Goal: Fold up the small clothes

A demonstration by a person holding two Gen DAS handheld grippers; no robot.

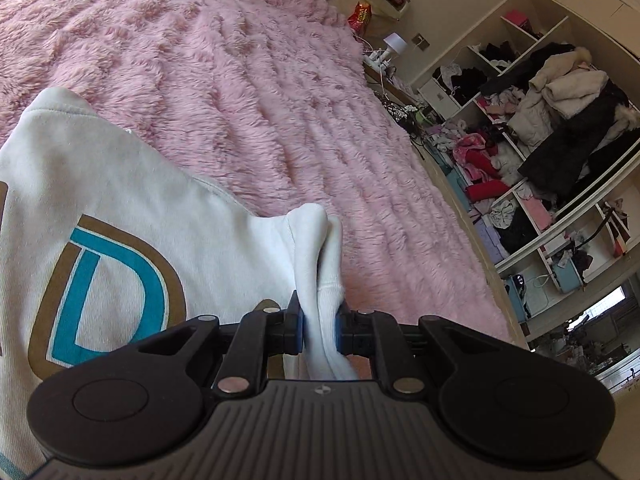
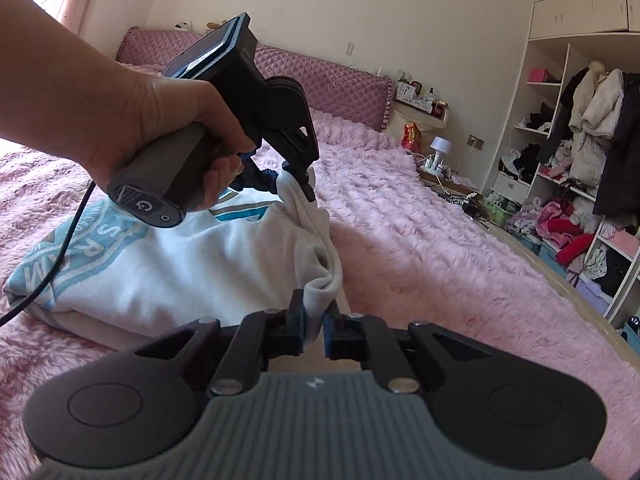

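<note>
A white sweatshirt (image 1: pixel 120 184) with teal and brown printed letters lies on the pink fluffy bedspread (image 1: pixel 260 80). My left gripper (image 1: pixel 320 320) is shut on a bunched white edge of it. In the right wrist view the sweatshirt (image 2: pixel 180 264) lies partly folded, and my right gripper (image 2: pixel 314 320) is shut on its near bunched corner. The left gripper (image 2: pixel 298 178), held in a hand, pinches the same edge farther back and lifts it a little.
The bed's right edge (image 2: pixel 520 264) runs beside open wardrobe shelves (image 2: pixel 580 184) stuffed with clothes. A purple quilted headboard (image 2: pixel 320 80) stands at the back. A bedside shelf holds a red snack bag (image 2: pixel 411 136) and a small white lamp (image 2: pixel 440 148). A black cable (image 2: pixel 48 276) trails from the left gripper.
</note>
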